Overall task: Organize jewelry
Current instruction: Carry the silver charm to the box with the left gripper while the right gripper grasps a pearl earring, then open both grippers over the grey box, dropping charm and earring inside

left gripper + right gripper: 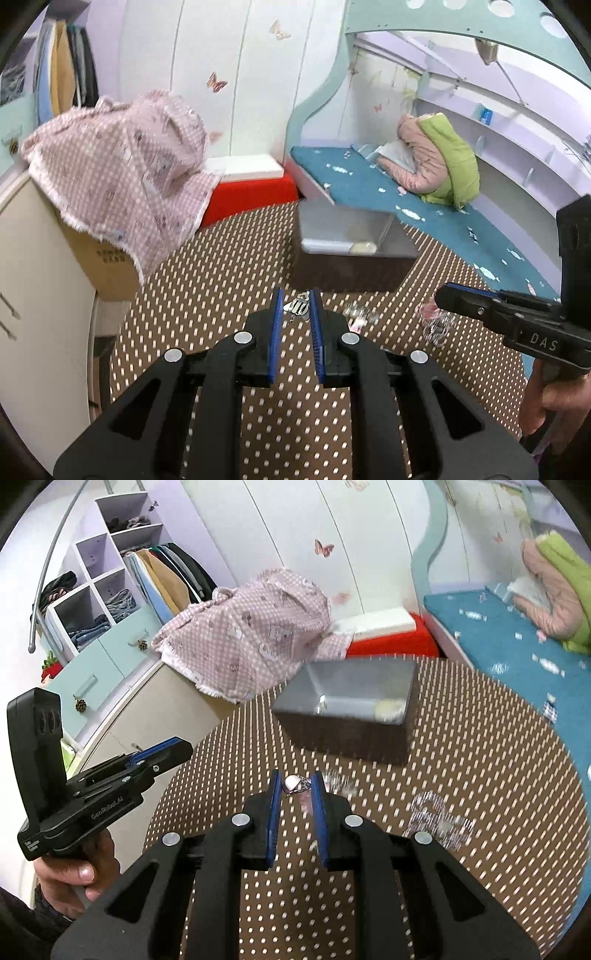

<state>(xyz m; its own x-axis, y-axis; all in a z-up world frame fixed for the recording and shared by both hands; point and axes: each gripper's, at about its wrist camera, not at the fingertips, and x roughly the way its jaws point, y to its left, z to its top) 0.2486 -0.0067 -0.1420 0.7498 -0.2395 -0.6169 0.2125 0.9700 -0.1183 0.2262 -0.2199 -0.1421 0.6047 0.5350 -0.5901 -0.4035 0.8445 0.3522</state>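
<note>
My left gripper [296, 307] is shut on a small silver charm [298, 306], held above the brown dotted tabletop [221, 280]. My right gripper [297, 786] is shut on a silver ring with a pale pink pearl [293, 784]. In the left wrist view the right gripper [443, 295] reaches in from the right. Blurred glittery jewelry [436, 326] lies on the table below it, with more pieces [358, 314] nearby. In the right wrist view a sparkly pile [439, 821] lies at the right. A grey open box [351, 236] [354, 701] stands at the far side of the table.
A pink dotted cloth [122, 162] drapes over a cardboard box and cabinet at the left. A red stool [251, 195] stands behind the table. A teal bench [424, 210] holds a pink and green jacket [436, 158]. A person's hand [74, 871] holds the left gripper [110, 771].
</note>
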